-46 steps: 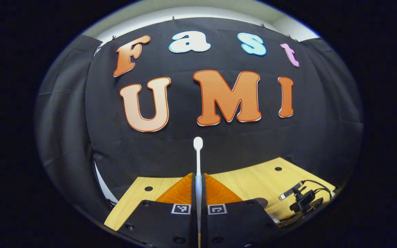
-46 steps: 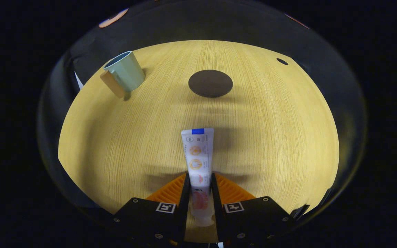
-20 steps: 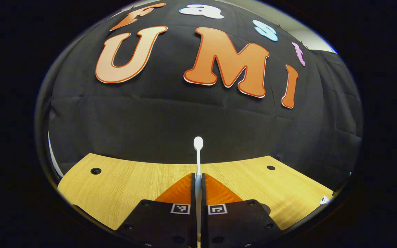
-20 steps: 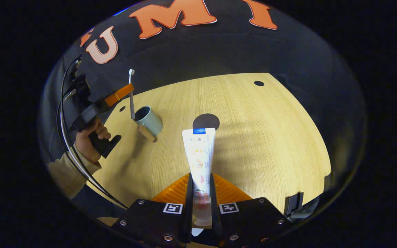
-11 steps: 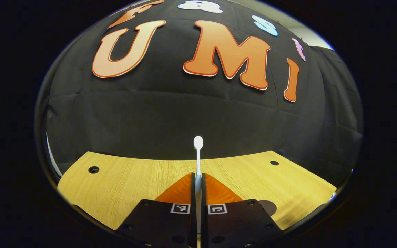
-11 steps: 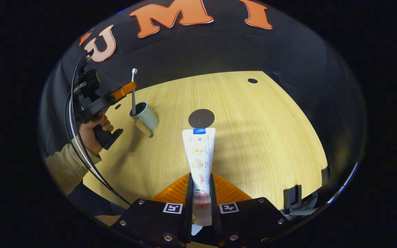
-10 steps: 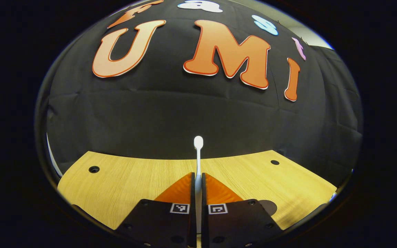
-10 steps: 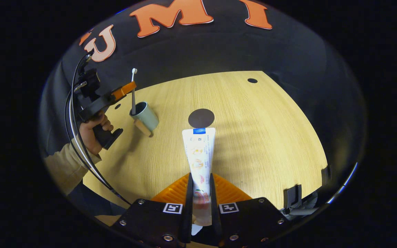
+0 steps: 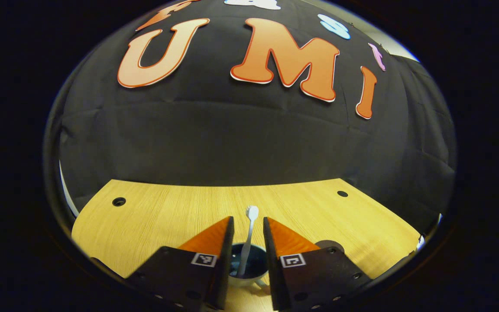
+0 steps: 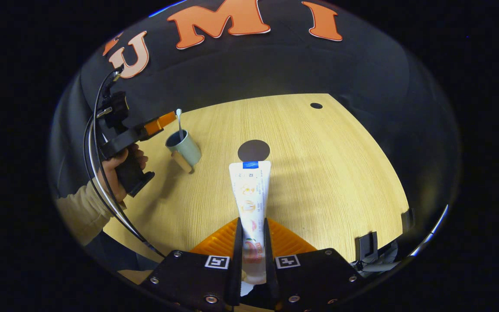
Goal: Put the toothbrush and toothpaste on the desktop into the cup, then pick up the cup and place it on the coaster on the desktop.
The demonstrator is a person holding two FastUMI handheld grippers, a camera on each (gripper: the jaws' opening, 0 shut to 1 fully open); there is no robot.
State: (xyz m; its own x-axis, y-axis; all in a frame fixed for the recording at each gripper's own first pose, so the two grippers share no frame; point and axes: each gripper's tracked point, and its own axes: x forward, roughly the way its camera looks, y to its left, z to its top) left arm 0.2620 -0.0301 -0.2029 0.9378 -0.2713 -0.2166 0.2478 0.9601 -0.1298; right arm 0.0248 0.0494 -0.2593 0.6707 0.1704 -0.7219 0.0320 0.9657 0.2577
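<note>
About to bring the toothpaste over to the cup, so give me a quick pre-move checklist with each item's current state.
1. Toothbrush standing in the cup: ok.
2. Left gripper open, off the toothbrush: ok.
3. Left gripper clear of the space above the cup: not ok, it hangs right over it.
4. Right gripper shut on the toothpaste: ok.
5. Cup upright on the desktop: ok.
6. Coaster bare: ok.

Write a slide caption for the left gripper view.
Open left gripper above the cup, toothbrush standing inside.
</note>
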